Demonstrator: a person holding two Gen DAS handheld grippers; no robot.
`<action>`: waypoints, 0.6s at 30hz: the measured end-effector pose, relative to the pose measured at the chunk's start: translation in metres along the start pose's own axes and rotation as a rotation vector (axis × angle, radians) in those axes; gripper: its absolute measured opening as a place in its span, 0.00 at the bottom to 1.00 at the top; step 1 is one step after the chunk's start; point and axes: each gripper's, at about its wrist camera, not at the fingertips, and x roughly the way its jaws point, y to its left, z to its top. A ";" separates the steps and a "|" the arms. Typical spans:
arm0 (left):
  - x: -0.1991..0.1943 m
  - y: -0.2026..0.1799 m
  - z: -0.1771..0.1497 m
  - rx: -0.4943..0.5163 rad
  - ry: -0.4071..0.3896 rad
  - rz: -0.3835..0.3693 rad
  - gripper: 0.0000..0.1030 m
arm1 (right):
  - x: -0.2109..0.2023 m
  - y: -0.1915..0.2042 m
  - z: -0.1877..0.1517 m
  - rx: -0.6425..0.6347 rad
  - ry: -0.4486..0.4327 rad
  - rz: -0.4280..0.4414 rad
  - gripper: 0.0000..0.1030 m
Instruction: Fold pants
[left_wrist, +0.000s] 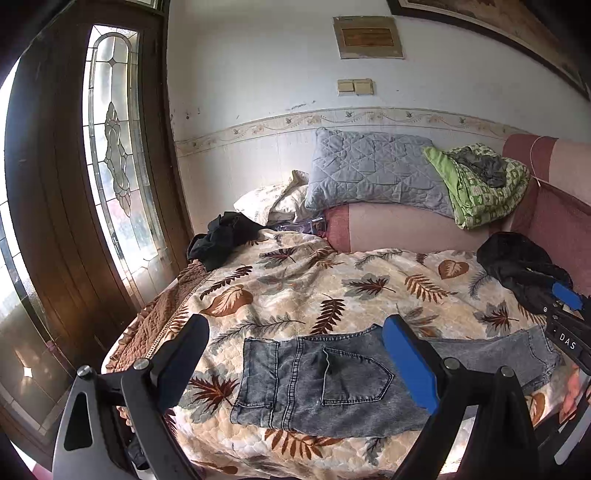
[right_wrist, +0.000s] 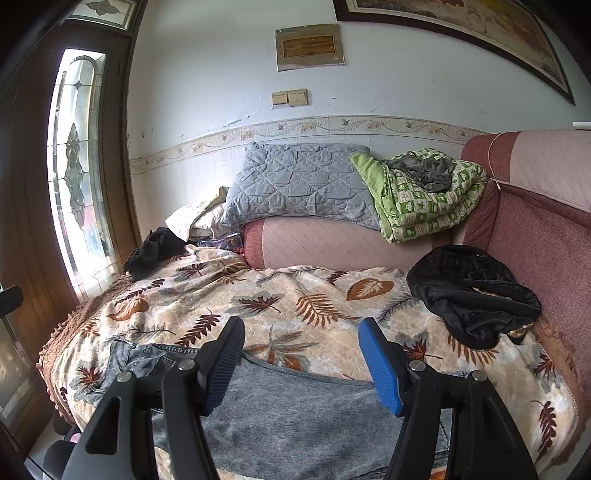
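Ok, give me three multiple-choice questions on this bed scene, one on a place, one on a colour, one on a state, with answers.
1. Where do the jeans lie?
A. on the leaf-print bedspread
B. on the grey pillow
C. on the floor

2. What colour is the folded blanket beside the grey pillow?
A. red
B. green
C. blue

3. How is the left tool?
A. shut on the jeans
B. shut on nothing
C. open

Answers: 1 A, denim lies flat on the leaf print. 2 B, green pattern shows. 3 C, its fingers stand wide apart above the jeans.
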 end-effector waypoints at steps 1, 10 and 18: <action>0.005 -0.005 -0.002 0.011 0.014 -0.002 0.92 | 0.001 -0.004 -0.003 -0.003 0.009 -0.005 0.66; 0.058 -0.036 -0.018 0.030 0.128 -0.015 0.92 | -0.016 -0.064 -0.014 0.059 0.023 -0.101 0.66; 0.070 -0.048 -0.023 0.036 0.155 -0.031 0.92 | -0.016 -0.077 -0.019 0.069 0.029 -0.123 0.66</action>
